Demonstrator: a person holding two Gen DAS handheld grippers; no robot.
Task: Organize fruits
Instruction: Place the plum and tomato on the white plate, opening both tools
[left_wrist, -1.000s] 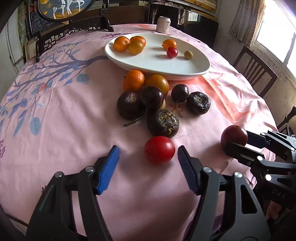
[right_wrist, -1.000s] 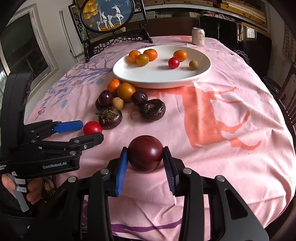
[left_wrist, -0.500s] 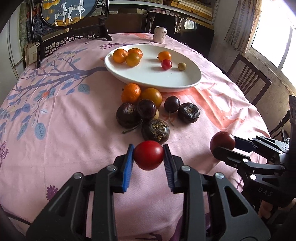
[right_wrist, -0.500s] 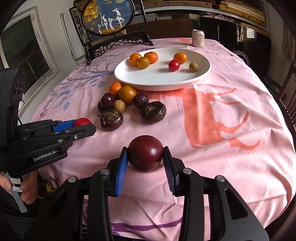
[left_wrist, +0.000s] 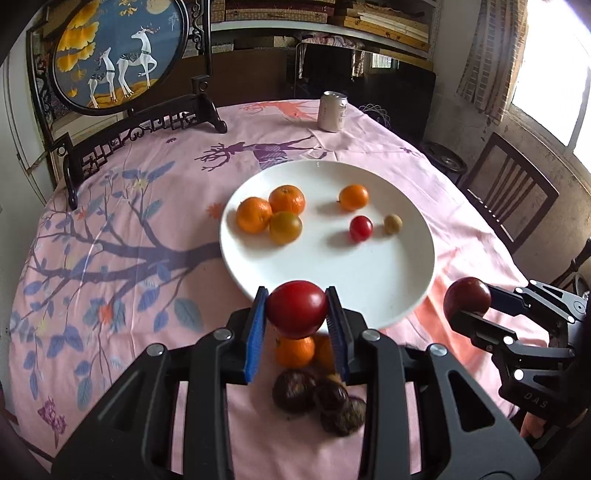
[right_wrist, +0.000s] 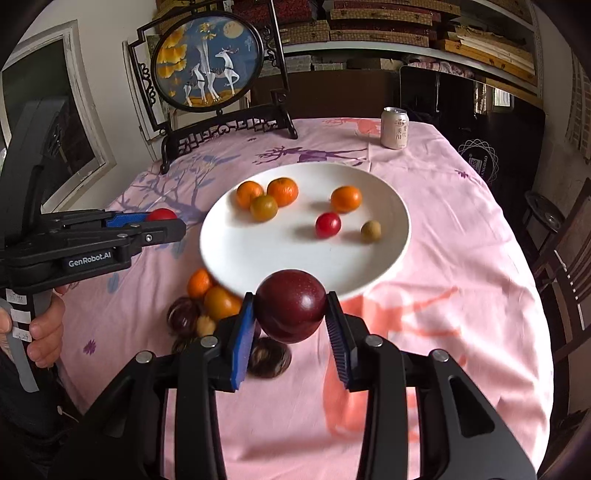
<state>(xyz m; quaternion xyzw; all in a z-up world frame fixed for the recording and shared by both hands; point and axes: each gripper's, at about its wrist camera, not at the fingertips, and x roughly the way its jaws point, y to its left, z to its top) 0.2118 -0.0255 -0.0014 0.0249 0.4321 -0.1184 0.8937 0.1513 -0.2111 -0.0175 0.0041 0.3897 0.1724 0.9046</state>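
My left gripper (left_wrist: 296, 314) is shut on a red tomato (left_wrist: 296, 308) and holds it in the air at the near rim of the white plate (left_wrist: 388, 280). My right gripper (right_wrist: 290, 312) is shut on a dark red plum (right_wrist: 290, 305), raised just before the plate's (right_wrist: 258, 254) near rim. The plate holds several oranges (left_wrist: 286, 199), a small red tomato (left_wrist: 361, 228) and a small tan fruit (left_wrist: 392, 223). Below the grippers, oranges (left_wrist: 294, 350) and dark passion fruits (left_wrist: 294, 391) lie on the pink cloth.
A drink can (left_wrist: 333, 110) stands at the table's far side. A framed deer screen on a black stand (left_wrist: 114, 55) is at the far left. Wooden chairs (left_wrist: 509, 195) stand to the right of the table.
My left gripper closed on the red tomato, lifted it and moved forward to the plate's near rim. My right gripper also rose and moved forward with the plum.
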